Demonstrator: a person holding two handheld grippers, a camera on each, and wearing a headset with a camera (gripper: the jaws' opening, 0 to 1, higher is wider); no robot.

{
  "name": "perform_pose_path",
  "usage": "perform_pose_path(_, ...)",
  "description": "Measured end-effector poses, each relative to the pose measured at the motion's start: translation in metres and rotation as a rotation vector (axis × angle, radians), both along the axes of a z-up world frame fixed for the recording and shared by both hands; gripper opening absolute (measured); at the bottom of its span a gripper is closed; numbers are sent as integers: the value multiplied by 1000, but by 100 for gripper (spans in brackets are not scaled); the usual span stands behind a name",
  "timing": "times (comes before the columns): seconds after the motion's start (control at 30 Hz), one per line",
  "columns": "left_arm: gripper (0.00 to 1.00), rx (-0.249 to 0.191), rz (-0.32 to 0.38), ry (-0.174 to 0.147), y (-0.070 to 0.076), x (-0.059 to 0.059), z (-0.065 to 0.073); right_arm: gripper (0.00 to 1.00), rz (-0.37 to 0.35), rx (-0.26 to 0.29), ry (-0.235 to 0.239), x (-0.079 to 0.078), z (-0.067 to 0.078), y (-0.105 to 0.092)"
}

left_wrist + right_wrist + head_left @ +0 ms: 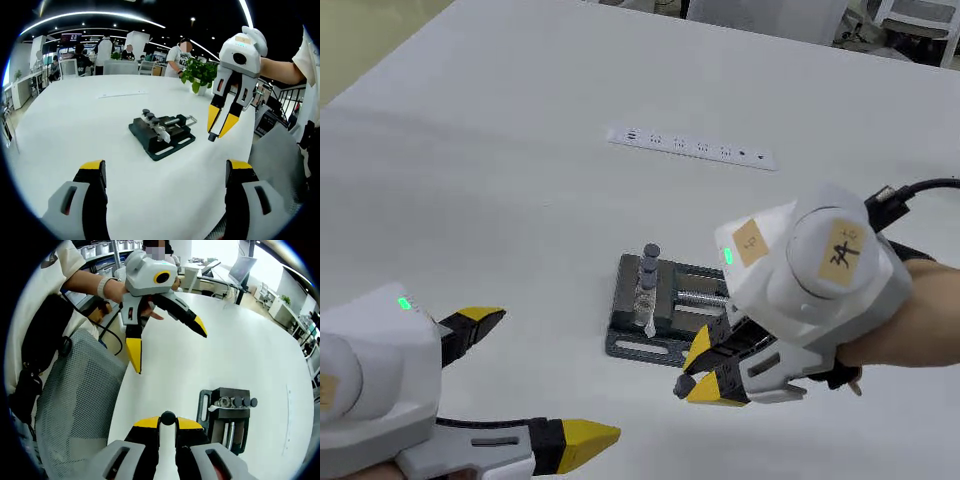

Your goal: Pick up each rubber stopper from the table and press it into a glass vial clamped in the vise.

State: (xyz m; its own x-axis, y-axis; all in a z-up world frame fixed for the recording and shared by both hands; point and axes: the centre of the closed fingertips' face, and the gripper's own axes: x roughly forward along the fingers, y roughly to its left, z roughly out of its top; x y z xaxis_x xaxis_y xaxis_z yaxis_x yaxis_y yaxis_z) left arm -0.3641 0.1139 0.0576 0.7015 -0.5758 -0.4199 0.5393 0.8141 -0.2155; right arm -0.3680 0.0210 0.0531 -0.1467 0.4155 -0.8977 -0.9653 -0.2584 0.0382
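Observation:
A black vise stands on the white table and clamps a short row of glass vials. The far vials carry dark stoppers; the nearest one is bare clear glass. My right gripper hovers just right of the vise's near end, shut on a dark rubber stopper at its yellow tips. My left gripper is held wide open at the lower left with nothing between its jaws. The left gripper view shows the vise ahead and the right gripper to its right with the stopper.
A white power strip lies farther back on the table. A grey mesh chair stands by the table's near edge. Across the table are a potted plant and several people.

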Motion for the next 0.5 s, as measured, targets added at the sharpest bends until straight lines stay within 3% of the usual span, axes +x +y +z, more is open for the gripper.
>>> perform_pose_path(0.3, 99, 10, 4, -42, 6, 2, 9, 6, 20, -11, -60, 35, 6, 11)
perform_pose_path(0.5, 96, 9, 11, -57, 10, 2, 10, 6, 77, -39, -112, 56, 7, 19)
